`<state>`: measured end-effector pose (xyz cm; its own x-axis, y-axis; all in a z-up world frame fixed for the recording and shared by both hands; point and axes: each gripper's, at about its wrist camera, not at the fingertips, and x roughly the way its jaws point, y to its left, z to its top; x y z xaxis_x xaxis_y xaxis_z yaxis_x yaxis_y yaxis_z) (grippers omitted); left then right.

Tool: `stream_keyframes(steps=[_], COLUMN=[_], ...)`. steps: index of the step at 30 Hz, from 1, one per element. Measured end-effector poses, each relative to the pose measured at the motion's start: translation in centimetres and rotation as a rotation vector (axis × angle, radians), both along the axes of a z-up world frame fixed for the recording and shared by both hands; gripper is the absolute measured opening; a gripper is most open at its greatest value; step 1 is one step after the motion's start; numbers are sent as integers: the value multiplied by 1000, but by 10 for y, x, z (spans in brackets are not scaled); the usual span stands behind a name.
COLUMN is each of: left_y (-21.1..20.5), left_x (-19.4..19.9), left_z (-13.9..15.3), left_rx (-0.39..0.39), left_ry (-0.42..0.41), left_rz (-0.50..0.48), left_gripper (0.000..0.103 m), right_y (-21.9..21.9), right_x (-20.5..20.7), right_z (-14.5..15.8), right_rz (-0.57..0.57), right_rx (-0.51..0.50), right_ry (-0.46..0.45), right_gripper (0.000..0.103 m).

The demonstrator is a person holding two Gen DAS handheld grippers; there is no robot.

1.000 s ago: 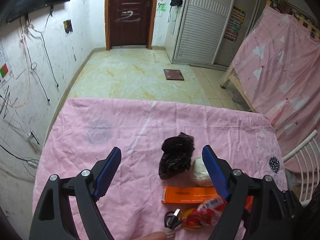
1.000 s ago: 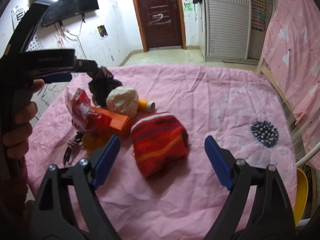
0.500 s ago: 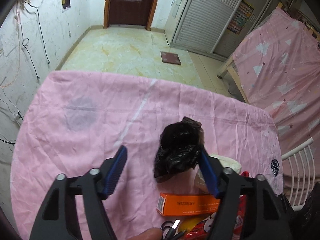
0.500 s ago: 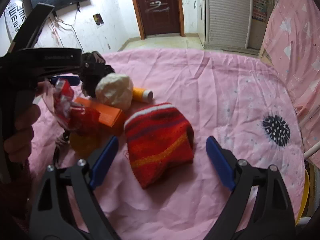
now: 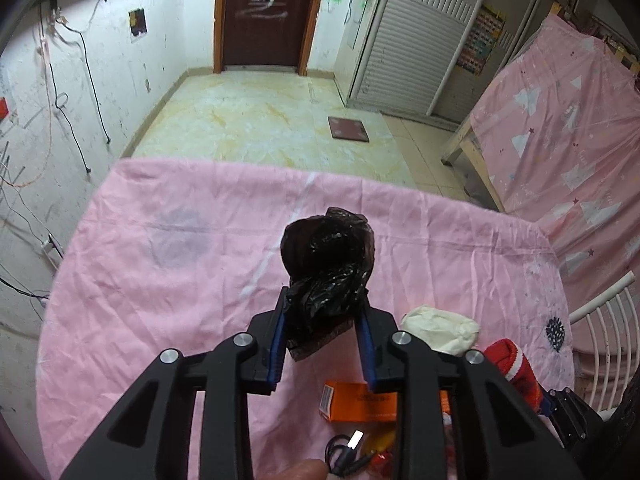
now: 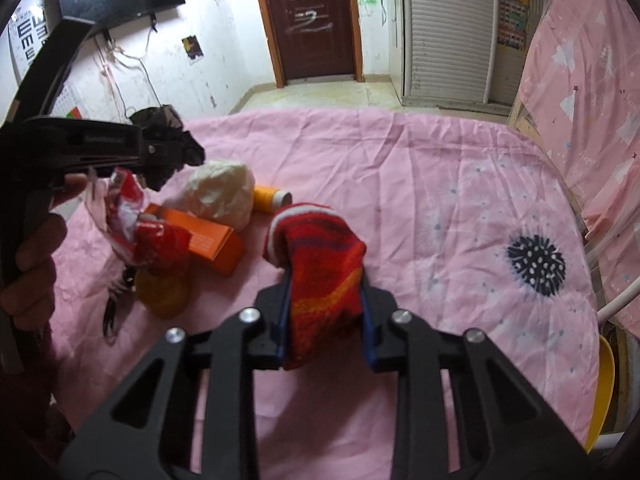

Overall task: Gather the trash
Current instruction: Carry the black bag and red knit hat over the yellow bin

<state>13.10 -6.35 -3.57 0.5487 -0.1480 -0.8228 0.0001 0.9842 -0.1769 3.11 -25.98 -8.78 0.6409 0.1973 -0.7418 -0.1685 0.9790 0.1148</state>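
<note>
Surface: pink bedsheet (image 6: 420, 184) spread over a table in a scuffed white room, brown door (image 5: 262, 12) beyond
Left gripper (image 5: 323, 322): jaws closing on a crumpled black plastic bag (image 5: 328, 264), blue pads pressing its lower folds; the bag bulges up past the tips
Right gripper (image 6: 325, 308): clamped on a red striped knit sock (image 6: 320, 272), which stands up between the pads and flops over at its white cuff
Remaining pile: to the left of the right gripper, near its tips, lie a cream wad of paper (image 6: 222, 196), an orange carton (image 6: 200, 240), a red snack wrapper (image 6: 136, 220), a yellow tube (image 6: 272, 199) and a black cable (image 6: 114, 308)
Handling, bag: judged very light, soft and slippery; best pinched through bunched folds so the film cannot slide out
Handling, sock: judged light, limp and grippy; a hold at mid-body looks secure, though the free end will dangle
Risk: either item may sag or snag the sheet when lifted
</note>
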Motion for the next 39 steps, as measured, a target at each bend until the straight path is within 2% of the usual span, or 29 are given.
stream_keyframes(steps=[7, 17, 24, 39], left_y=[-9, -65, -124, -251], left_x=[-20, -60, -83, -129], left_z=[42, 84, 95, 89], left_rx=[13, 43, 65, 109], left_ry=[-91, -193, -224, -236], left_rz=[18, -61, -160, -352], left_gripper=[23, 23, 23, 23], right_y=[-18, -63, -107, -224], right_x=[-19, -52, -77, -144], right_z=[21, 44, 52, 60], right_rz=[-33, -103, -174, -406], right_rx=[33, 73, 106, 185], right_ry=[-85, -180, -227, -329], right_gripper=[25, 25, 25, 26])
